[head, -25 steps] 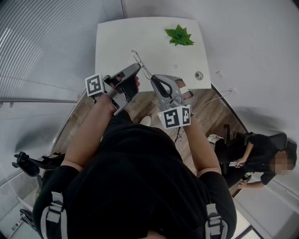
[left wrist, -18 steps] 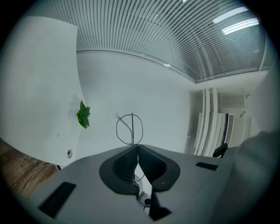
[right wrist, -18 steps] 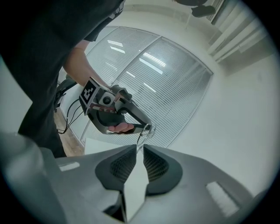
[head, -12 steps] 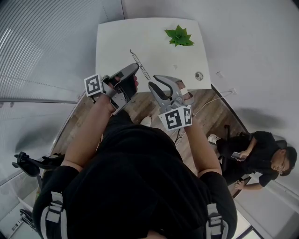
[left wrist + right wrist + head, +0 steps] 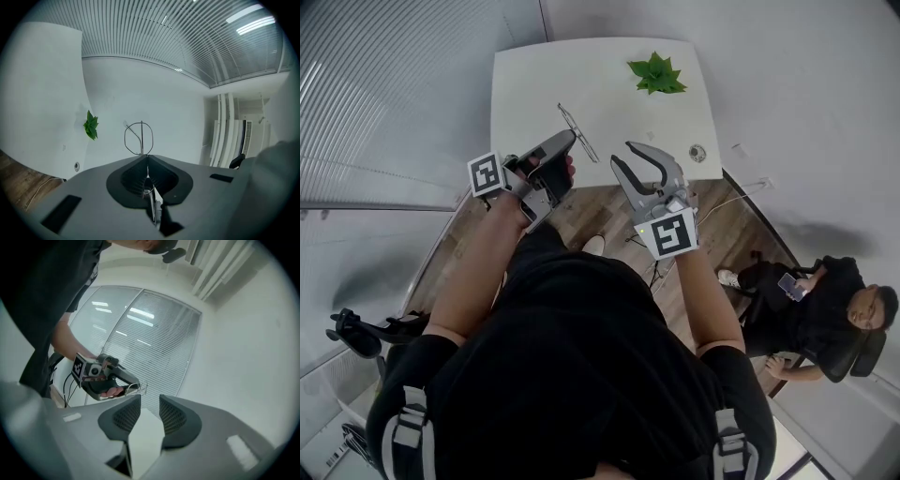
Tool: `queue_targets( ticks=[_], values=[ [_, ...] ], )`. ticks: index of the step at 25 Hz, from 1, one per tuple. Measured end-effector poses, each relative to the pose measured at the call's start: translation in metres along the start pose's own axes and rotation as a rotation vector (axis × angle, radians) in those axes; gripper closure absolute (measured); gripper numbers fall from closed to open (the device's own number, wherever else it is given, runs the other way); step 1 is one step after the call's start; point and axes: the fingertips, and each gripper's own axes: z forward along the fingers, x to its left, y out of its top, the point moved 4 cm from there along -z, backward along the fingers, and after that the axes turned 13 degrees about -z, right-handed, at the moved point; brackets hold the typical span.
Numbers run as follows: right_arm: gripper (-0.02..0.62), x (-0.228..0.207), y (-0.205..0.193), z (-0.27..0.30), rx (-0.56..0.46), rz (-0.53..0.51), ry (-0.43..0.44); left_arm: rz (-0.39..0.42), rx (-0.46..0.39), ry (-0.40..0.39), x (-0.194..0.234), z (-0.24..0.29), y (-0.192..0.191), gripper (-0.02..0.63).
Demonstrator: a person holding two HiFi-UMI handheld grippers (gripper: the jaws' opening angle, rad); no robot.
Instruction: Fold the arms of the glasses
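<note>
The thin wire-framed glasses [image 5: 578,123] hang in the air over the near edge of the white table [image 5: 534,84]. My left gripper [image 5: 566,140] is shut on them. In the left gripper view its jaws [image 5: 146,157] are pressed together on the frame, and one round lens rim [image 5: 138,138] sticks out past the tips. My right gripper [image 5: 639,165] is to the right of the glasses and apart from them. Its jaws are opening, with nothing between them. In the right gripper view [image 5: 146,404] I see the left gripper [image 5: 105,378] with the glasses [image 5: 135,388] ahead.
A green plant [image 5: 656,73] stands at the table's far right, with a small round fitting [image 5: 697,152] near the right edge. Wooden floor lies below my hands. A seated person [image 5: 825,319] holds a phone at the lower right. A chair part [image 5: 356,330] is at the left.
My right gripper's jaws have opened, and it has drawn away from the glasses, to the right and upward. The left gripper still holds the glasses in the same place.
</note>
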Motion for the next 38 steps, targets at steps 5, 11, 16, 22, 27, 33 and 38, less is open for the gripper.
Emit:
queue_targets(
  ticks=[5, 11, 16, 22, 27, 33, 38],
  values=[
    [0.48, -0.018, 0.003, 0.005, -0.082, 0.25, -0.048, -0.008, 0.008, 0.004, -0.001, 0.002, -0.003, 0.594],
    [0.536, -0.026, -0.013, 0.007, -0.075, 0.374, -0.104, -0.02, 0.017, 0.006, 0.002, 0.003, -0.007, 0.594],
    [0.584, -0.019, -0.023, 0.009, -0.054, 0.433, -0.139, -0.028, 0.013, 0.012, 0.006, 0.002, -0.006, 0.594],
    [0.584, -0.01, -0.029, 0.009, -0.035, 0.447, -0.149, -0.026, 0.014, 0.017, 0.009, 0.002, -0.007, 0.594],
    [0.584, -0.013, -0.032, 0.008, -0.027, 0.446, -0.152, -0.029, 0.015, 0.017, 0.009, 0.001, -0.006, 0.594],
    [0.584, -0.012, -0.032, 0.009, -0.026, 0.451, -0.144, -0.028, 0.018, 0.018, 0.01, 0.002, -0.006, 0.594],
    [0.584, -0.01, -0.028, 0.011, -0.025, 0.442, -0.129, -0.032, 0.019, 0.014, 0.008, 0.002, -0.006, 0.594]
  ],
)
